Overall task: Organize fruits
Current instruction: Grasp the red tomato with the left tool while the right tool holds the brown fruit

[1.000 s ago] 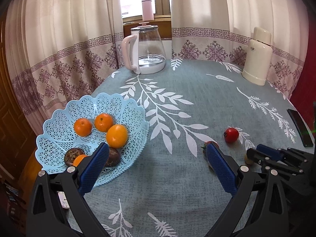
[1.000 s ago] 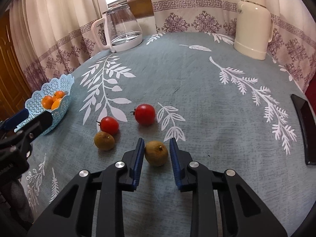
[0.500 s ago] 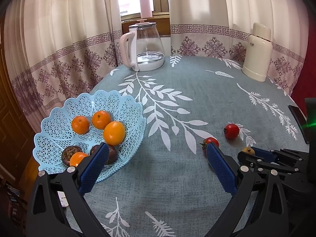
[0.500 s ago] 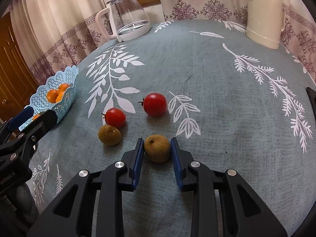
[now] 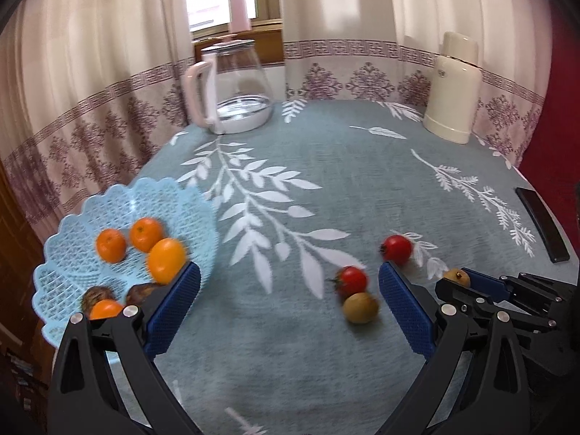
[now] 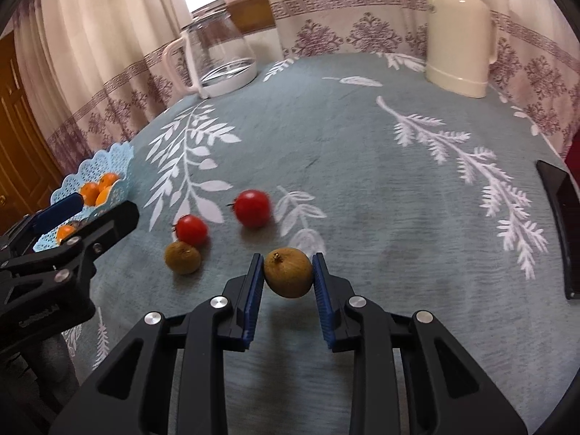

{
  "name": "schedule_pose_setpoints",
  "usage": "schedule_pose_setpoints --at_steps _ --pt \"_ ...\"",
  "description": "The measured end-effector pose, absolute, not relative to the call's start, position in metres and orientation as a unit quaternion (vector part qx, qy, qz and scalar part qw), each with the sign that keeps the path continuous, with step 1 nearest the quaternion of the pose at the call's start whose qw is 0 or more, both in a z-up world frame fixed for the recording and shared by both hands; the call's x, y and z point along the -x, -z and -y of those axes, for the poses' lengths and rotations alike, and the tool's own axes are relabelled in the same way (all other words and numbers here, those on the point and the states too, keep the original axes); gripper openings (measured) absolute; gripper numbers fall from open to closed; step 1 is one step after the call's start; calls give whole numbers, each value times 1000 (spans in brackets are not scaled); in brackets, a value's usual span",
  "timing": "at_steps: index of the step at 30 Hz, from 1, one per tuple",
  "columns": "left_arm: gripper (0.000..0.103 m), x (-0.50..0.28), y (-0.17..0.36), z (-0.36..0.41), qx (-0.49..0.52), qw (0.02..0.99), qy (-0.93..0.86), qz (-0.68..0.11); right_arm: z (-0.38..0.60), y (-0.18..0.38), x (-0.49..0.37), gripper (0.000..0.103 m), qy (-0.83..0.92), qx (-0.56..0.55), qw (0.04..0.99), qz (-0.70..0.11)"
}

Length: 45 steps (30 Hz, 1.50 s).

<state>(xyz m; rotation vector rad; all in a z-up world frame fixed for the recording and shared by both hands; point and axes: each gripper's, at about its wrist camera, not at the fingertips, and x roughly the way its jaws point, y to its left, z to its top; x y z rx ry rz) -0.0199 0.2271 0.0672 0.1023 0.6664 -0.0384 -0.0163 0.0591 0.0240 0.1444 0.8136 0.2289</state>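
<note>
My right gripper (image 6: 288, 279) is clamped on a brownish-green round fruit (image 6: 288, 277), its blue pads pressing the left and right flanks. The fruit is nearly a ball, slightly wider than tall, so its long axis runs across from pad to pad; its small dark stem nub (image 6: 277, 255) points up and to the far left. A shadow lies on the cloth beneath it, though I cannot tell for certain whether it is clear of the surface. The gripper reaches forward, low over the near part of the table, fingers level.

To the left of my hold, a second brownish fruit (image 6: 183, 258) sits on the cloth, touching a red tomato (image 6: 192, 230) just beyond it. A larger red tomato (image 6: 252, 207) lies farther and to the right, apart from that pair.

My left gripper (image 5: 288, 308) hangs with its blue fingers (image 5: 174, 306) spread wide and nothing between them. It points toward the far side of the table, low and level. Its left finger stands in front of a pale blue lattice basket (image 5: 174, 199) at the table's left edge, which holds oranges (image 5: 110, 244) and darker fruit.

All this rests on a grey-blue tablecloth (image 6: 344, 152) printed with white leaves. At the far edge stand a glass kettle (image 6: 217, 59) on the left and a cream flask (image 6: 458, 36) on the right. A black flat object (image 6: 563, 224) lies at the right edge.
</note>
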Motion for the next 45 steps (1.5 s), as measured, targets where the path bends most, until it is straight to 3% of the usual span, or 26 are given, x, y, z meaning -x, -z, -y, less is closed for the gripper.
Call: schedule_pose_setpoints --at_steps 15,29,36,45 --pt "92 -19 -41 -196 -49 922 79 -376 -15 -23 13 28 -67 -115 915 -380" --pt "62 -32 -17 -206 -9 901 67 -429 -16 -19 11 28 -85 -122 912 -382" --pt "37 -32 -18 -210 -2 901 58 -430 -15 -18 12 28 -86 -126 911 -382" --pt "37 -29 -21 -211 3 901 58 -429 -15 -18 11 28 -86 -126 911 -382"
